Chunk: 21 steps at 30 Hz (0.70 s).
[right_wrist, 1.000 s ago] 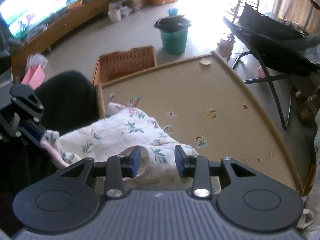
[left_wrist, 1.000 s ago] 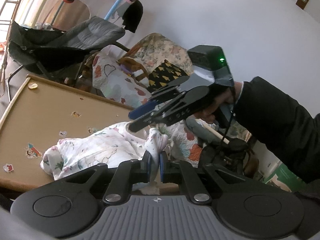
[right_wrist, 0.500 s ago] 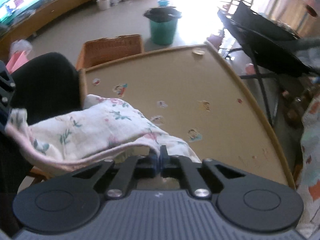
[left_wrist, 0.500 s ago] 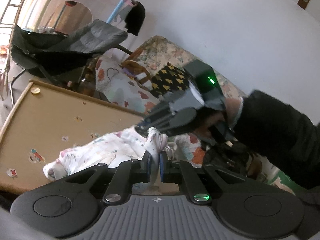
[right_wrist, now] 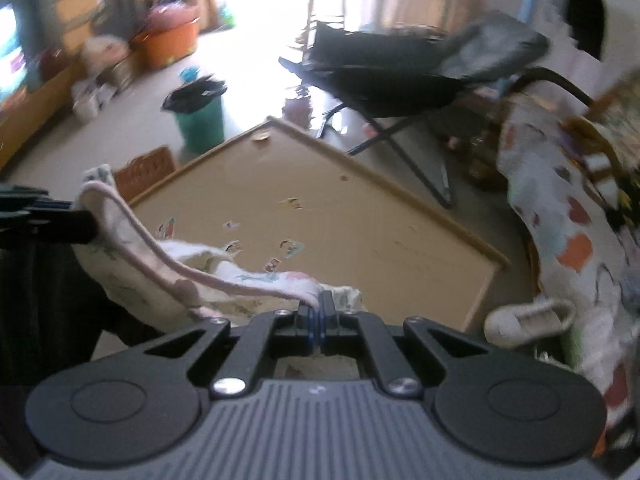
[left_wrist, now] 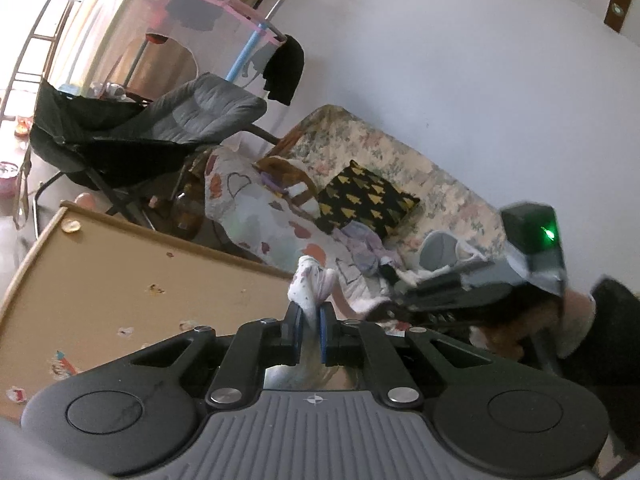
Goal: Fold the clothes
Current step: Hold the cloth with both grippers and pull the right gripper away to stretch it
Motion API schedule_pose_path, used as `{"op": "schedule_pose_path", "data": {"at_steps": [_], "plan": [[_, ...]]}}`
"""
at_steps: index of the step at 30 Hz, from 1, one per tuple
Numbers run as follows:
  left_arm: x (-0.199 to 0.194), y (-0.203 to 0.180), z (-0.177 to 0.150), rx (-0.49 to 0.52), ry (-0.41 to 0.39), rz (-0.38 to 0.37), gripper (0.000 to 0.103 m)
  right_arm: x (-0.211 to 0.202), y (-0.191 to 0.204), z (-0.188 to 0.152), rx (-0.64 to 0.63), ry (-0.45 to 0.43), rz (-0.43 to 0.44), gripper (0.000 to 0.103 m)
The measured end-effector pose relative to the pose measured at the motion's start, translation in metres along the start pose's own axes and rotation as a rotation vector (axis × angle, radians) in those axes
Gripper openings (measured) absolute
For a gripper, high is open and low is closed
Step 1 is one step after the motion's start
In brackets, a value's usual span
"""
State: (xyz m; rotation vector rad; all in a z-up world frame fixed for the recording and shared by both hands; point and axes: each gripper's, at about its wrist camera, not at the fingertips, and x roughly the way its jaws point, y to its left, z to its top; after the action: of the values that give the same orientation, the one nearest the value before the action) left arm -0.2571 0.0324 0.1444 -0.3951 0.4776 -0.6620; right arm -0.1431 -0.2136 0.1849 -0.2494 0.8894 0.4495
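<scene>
A white floral garment [right_wrist: 132,272] with a pink hem hangs over the near corner of the tan table [right_wrist: 360,216]. My right gripper [right_wrist: 316,312] is shut on one end of its hem. My left gripper [left_wrist: 308,312] is shut on another bunched end of the garment [left_wrist: 310,284], which sticks up between the pads. In the right wrist view the left gripper [right_wrist: 86,224] shows at the left edge with the hem stretched from it. In the left wrist view the right gripper [left_wrist: 396,304] appears blurred at the right, held by a hand in a dark sleeve.
The table [left_wrist: 100,288] carries small stickers. A black folding chair [left_wrist: 132,136] stands beyond it, a floral sofa [left_wrist: 380,168] with a black cushion [left_wrist: 360,200] to the right. A green bin [right_wrist: 200,116], a brown basket [right_wrist: 148,168] and an orange tub [right_wrist: 168,40] sit on the floor.
My right gripper closed on the garment's hem and swung right, turning. Both grippers rose, lifting the garment mostly off the table and stretching the hem between them.
</scene>
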Motion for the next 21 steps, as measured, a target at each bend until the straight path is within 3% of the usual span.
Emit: {"op": "schedule_pose_path", "data": {"at_steps": [7,21], "plan": [[0.002,-0.028,0.004,0.021,-0.032,-0.059,0.009,-0.043,-0.002,-0.019,0.087,-0.047,-0.041,0.003],[-0.049,-0.067,0.014,-0.01,-0.102,-0.103,0.009,-0.115,0.022,-0.014,0.129,-0.164,-0.08,0.003]]}}
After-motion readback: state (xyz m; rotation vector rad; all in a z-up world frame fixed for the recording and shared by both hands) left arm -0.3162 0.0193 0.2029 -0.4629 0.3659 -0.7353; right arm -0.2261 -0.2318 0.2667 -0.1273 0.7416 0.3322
